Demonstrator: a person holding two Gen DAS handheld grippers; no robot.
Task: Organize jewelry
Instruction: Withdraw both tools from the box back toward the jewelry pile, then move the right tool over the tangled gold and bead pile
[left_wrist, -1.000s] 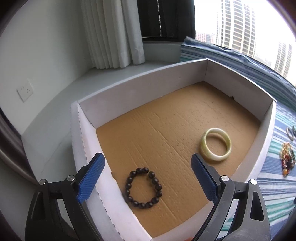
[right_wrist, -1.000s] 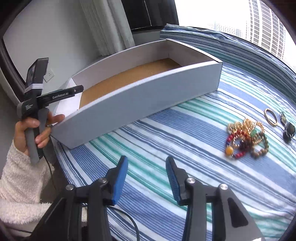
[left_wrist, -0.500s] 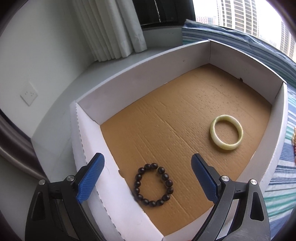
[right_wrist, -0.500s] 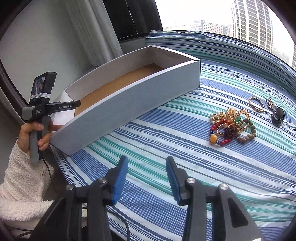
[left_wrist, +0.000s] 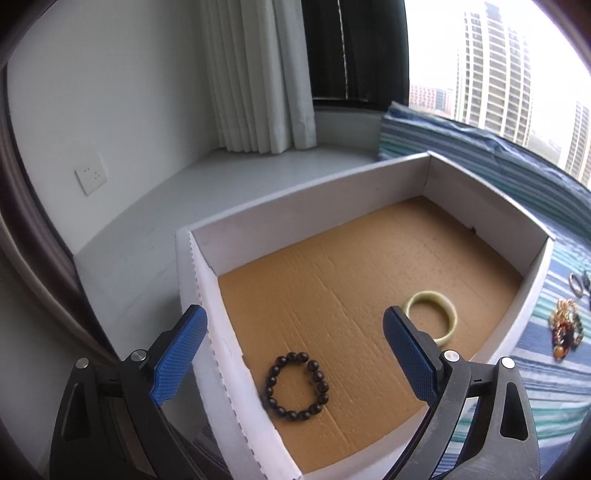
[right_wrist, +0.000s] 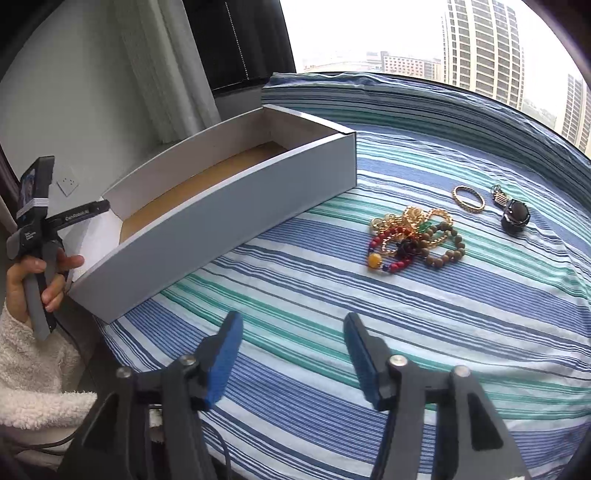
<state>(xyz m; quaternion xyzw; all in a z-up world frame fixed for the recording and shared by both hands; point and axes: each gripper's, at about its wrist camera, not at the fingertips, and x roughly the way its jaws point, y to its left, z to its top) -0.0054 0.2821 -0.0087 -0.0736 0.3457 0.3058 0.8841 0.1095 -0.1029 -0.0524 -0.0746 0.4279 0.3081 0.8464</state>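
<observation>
A white cardboard box (left_wrist: 310, 206) (right_wrist: 229, 218) with a brown floor lies on the striped bed. Inside it rest a dark bead bracelet (left_wrist: 294, 386) and a pale green bangle (left_wrist: 432, 317). My left gripper (left_wrist: 295, 354) hangs open above the box's near corner, nothing between its blue pads. In the right wrist view a tangled heap of bead and gold-chain jewelry (right_wrist: 415, 236) lies on the bed, with a gold ring bangle (right_wrist: 468, 198) and a dark pendant (right_wrist: 514, 217) beyond it. My right gripper (right_wrist: 291, 345) hovers over bare bedspread short of the heap, its jaws opening, empty.
The blue, green and white striped bedspread (right_wrist: 369, 332) covers the bed. A person's hand in a fluffy white sleeve (right_wrist: 33, 350) holds the left gripper handle at the box's left end. White curtains (left_wrist: 258, 74), a window sill and a wall socket (left_wrist: 90, 173) lie behind the box.
The right gripper's jaws have spread wider, and the jewelry heap has come nearer to the middle of its view. The left gripper has drawn back and up from the box.
</observation>
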